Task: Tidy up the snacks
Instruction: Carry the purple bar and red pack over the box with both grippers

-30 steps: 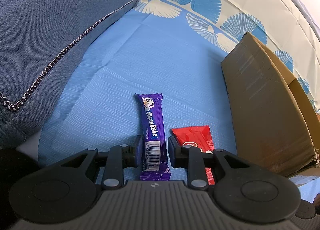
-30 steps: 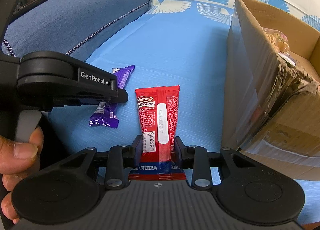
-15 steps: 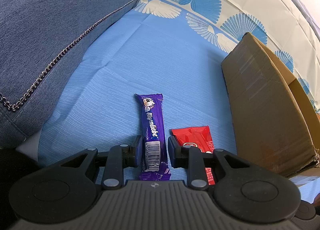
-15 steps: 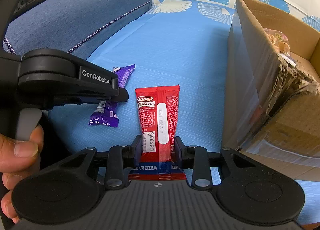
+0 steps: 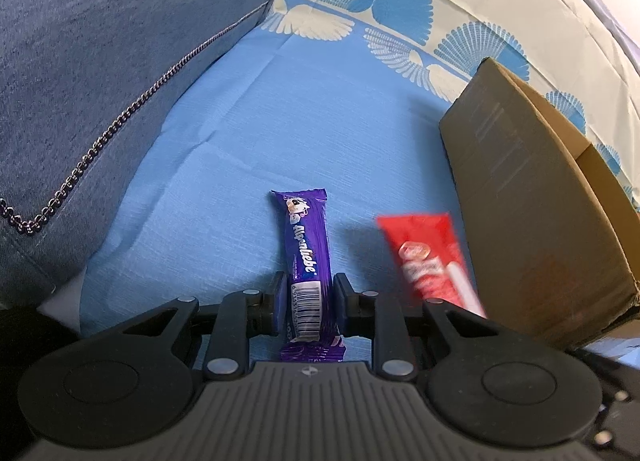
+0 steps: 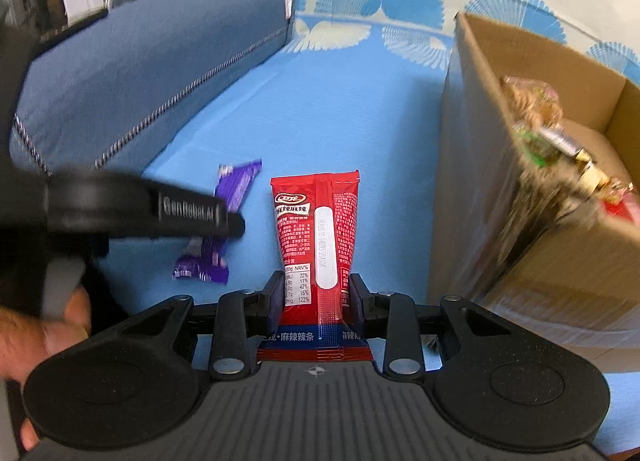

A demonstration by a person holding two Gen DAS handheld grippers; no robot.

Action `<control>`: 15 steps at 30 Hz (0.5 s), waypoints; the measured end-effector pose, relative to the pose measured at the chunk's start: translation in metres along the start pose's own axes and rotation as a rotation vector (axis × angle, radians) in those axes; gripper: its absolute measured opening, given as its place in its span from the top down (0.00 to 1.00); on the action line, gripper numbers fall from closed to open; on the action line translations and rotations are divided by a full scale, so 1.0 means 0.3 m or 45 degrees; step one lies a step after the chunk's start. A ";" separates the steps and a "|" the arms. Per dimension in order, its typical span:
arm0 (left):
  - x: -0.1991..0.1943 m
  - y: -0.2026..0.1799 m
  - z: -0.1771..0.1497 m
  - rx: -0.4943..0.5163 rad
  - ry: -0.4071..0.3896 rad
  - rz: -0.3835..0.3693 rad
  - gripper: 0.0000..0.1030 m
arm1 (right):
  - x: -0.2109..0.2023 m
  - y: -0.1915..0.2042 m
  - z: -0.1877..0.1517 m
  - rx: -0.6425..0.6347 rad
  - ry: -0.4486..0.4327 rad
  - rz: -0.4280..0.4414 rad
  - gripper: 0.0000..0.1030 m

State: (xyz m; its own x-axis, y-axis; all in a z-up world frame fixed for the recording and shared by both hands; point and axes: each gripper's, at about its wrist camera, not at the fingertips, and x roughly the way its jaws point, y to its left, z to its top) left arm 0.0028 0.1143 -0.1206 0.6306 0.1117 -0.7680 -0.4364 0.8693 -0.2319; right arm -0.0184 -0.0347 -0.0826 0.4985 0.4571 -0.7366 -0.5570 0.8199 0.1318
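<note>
1. Left hand-held gripper (image 5: 307, 303): clamped on purple candy bar (image 5: 306, 257), lower centre of frame.
2. Right hand-held gripper (image 6: 316, 295): clamped on red snack packet (image 6: 318, 237), lower centre.
3. Cardboard box (image 6: 500, 189): right of frame.

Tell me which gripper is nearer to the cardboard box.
Right. The right gripper, shut on the red snack packet, is just beside the cardboard box. The left gripper, holding the purple candy bar, is farther away.
</note>
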 end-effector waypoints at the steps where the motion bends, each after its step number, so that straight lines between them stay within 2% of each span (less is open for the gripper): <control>1: -0.001 -0.001 0.000 0.002 -0.003 -0.001 0.75 | -0.011 -0.003 0.005 0.003 -0.018 0.002 0.66; 9: -0.034 -0.001 0.007 0.011 -0.077 -0.022 0.75 | -0.106 -0.035 0.060 0.034 -0.164 0.033 0.67; 15: -0.066 0.029 0.043 -0.080 -0.122 -0.074 0.75 | -0.169 -0.039 0.090 0.043 -0.274 0.068 0.67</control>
State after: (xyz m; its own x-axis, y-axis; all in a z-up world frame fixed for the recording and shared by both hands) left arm -0.0052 0.1260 -0.0996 0.7133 0.1099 -0.6922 -0.4347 0.8441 -0.3139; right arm -0.0193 -0.0582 -0.0289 0.6013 0.5600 -0.5700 -0.5656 0.8021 0.1914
